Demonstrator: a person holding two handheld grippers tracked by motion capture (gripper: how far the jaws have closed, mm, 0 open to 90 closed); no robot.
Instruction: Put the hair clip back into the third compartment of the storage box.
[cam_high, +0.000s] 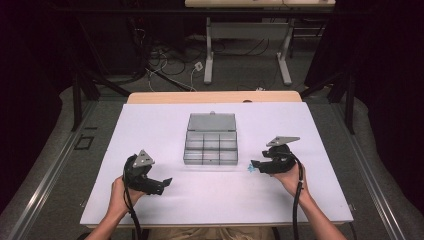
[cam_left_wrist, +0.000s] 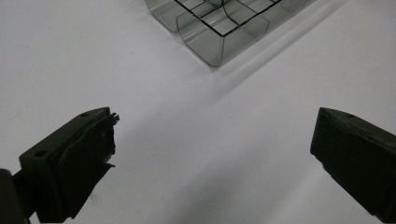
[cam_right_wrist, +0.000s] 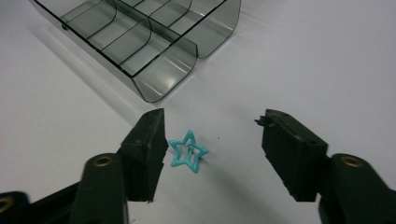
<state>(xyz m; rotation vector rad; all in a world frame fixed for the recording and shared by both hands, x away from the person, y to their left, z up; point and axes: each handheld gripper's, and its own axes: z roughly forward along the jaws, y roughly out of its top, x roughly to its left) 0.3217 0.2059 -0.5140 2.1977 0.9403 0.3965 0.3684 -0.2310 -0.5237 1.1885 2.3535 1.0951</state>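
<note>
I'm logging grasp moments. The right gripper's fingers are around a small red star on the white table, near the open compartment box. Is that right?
Not quite: the star is teal, not red, as the right gripper view shows. The rest holds: it sits on the white table between the right gripper fingers, near the open compartment box.

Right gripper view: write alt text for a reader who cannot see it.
A small teal star-shaped clip lies on the white table between the open black jaws of the right gripper, close to one jaw, not clamped. Beyond it sits a clear grey compartment box, its near compartments empty.
</note>
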